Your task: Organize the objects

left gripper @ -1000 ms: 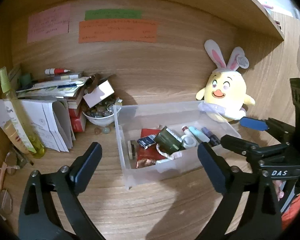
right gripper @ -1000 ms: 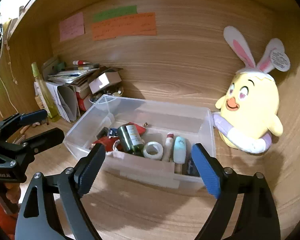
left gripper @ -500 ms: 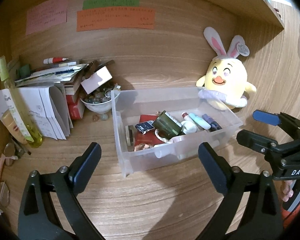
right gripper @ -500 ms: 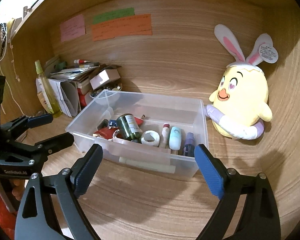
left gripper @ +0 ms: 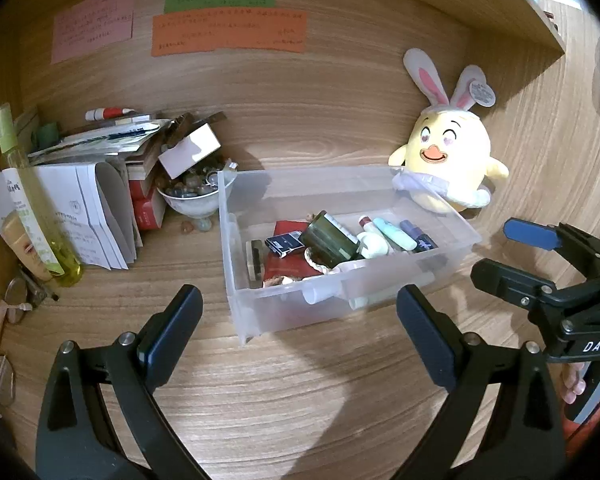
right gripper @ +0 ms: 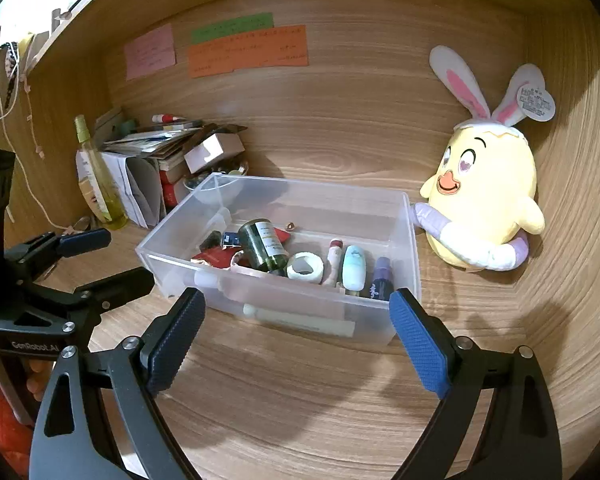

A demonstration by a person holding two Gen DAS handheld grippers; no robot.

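Clear plastic bin (right gripper: 284, 216) sits on the wooden desk (right gripper: 300, 392), holding a green bottle (right gripper: 264, 246) and tape roll (right gripper: 305, 267); left gripper (left gripper: 298, 332) spread wide, empty; right gripper (right gripper: 296, 334) likewise spread, empty, near the bin's front wall.

Wooden desk (left gripper: 300, 392): clear bin (left gripper: 452, 240), plush chick (left gripper: 448, 160), paper stack (left gripper: 96, 208), bowl (left gripper: 196, 204), spray bottle (left gripper: 28, 196), possibly glasses (left gripper: 16, 296).

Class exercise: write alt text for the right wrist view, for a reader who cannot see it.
A clear plastic bin of small toiletries sits on a wooden desk, with the open, empty right gripper just before it. A yellow chick plush stands right; the left gripper is at left.
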